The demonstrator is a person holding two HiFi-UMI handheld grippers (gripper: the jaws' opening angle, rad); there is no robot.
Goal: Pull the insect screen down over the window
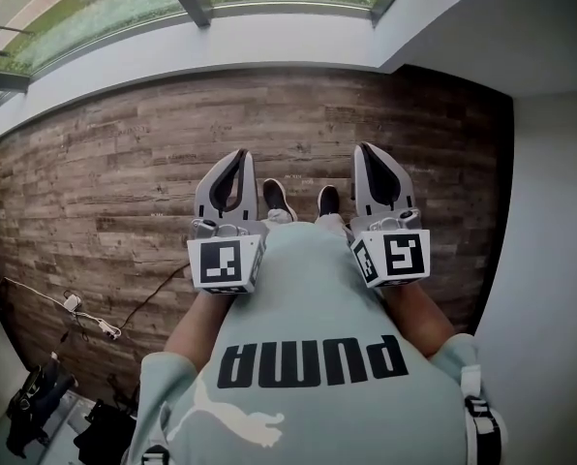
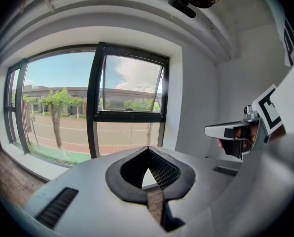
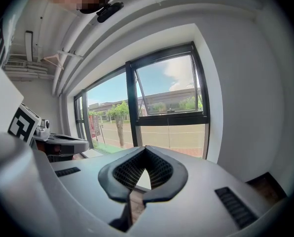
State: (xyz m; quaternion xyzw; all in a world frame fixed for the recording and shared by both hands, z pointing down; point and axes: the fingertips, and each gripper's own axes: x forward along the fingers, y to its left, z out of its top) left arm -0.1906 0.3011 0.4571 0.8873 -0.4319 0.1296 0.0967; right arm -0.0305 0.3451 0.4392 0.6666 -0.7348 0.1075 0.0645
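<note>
Black-framed glass window (image 2: 95,107) stands ahead, well apart from two grey grippers. Left gripper (image 1: 239,155) and right gripper (image 1: 366,149) both have jaws closed on nothing. Open brown plank floor (image 1: 114,172) runs from them to one white sill (image 1: 269,42). One upper sash (image 2: 132,85) tilts outward; one white wall (image 1: 550,211) bounds the right.

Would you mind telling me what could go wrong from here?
Both the left gripper and right gripper are shut and empty; reaching like that may only knock the window frame. The tilted-open sash could foul the insect screen. The loose cable on the floor could trip a sidestep.
</note>
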